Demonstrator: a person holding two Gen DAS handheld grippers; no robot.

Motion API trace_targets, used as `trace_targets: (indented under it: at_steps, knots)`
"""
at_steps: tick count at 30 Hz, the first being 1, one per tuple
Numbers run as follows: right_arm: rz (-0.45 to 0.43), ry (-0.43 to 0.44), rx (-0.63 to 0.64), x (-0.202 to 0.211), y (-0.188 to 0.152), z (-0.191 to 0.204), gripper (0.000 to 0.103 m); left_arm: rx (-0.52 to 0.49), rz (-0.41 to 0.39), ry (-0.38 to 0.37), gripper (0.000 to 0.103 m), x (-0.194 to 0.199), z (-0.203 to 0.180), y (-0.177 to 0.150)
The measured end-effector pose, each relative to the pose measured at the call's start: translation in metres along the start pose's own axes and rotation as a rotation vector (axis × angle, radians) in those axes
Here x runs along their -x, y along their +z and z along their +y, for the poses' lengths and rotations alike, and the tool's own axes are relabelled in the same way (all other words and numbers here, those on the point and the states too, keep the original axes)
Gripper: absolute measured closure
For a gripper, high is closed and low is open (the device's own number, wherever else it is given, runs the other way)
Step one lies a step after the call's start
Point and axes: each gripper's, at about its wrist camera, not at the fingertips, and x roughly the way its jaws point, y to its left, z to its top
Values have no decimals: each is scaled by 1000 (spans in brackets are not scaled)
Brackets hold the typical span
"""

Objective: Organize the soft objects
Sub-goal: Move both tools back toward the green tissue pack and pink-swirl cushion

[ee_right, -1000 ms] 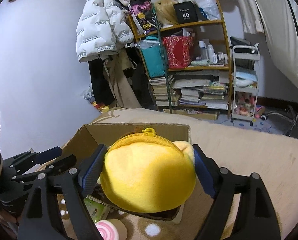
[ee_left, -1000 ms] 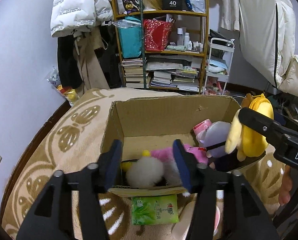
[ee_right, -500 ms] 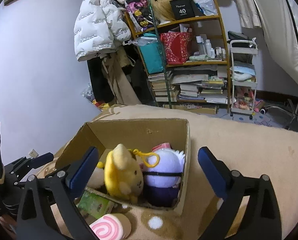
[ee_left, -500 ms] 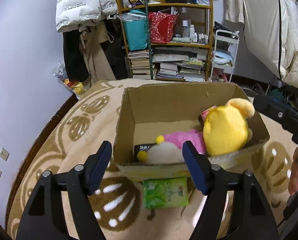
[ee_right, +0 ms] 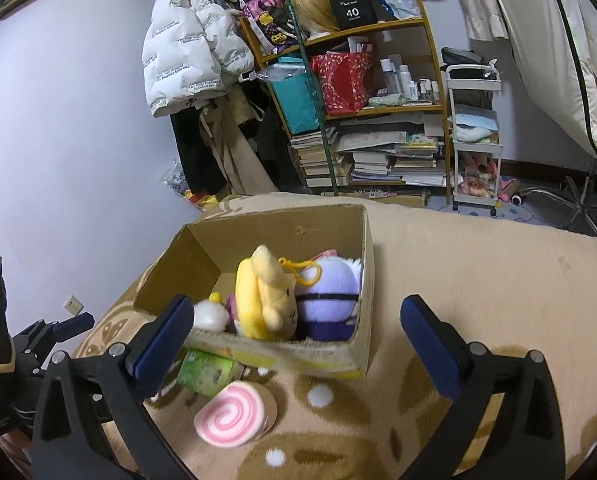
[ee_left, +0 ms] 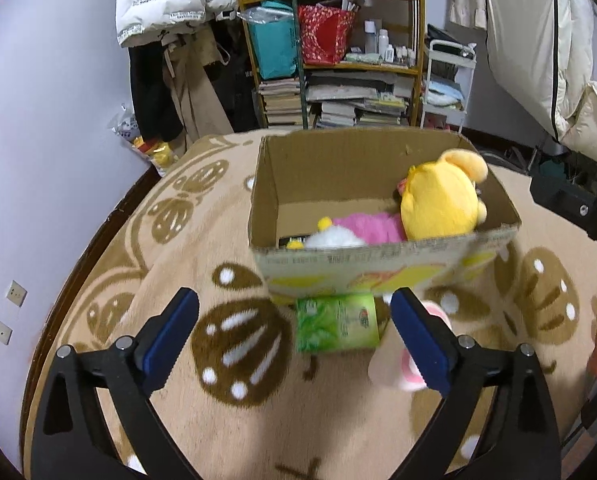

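Note:
An open cardboard box (ee_left: 378,268) (ee_right: 338,356) stands on the beige patterned rug. In it lie a yellow plush (ee_left: 438,204) (ee_right: 262,292), a pink plush (ee_left: 366,226), a white fluffy one (ee_left: 330,238) (ee_right: 206,314) and a purple plush (ee_right: 328,300). A green tissue pack (ee_left: 336,324) (ee_right: 206,372) and a pink swirl roll plush (ee_right: 234,414) (ee_left: 402,364) lie on the rug in front of the box. My left gripper (ee_left: 294,340) is open and empty, just short of the green pack. My right gripper (ee_right: 298,344) is open and empty, in front of the box.
A shelf (ee_right: 358,100) crammed with books, bags and bottles stands behind the box. A white trolley (ee_right: 474,136) is to its right. Coats (ee_right: 186,44) hang at the left wall. The rug (ee_right: 478,280) stretches right of the box.
My right gripper opened and dropped the yellow plush into the box, then drew back. My left gripper opened wider and pulled back from the box towards the green pack.

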Motion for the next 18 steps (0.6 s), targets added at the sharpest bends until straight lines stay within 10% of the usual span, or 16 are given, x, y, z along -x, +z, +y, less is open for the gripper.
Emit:
trace_targets:
  at_steps: [18]
  knots:
    - [137, -7, 33, -4, -28, 18, 0, -33, 132, -13, 7, -16, -2, -13]
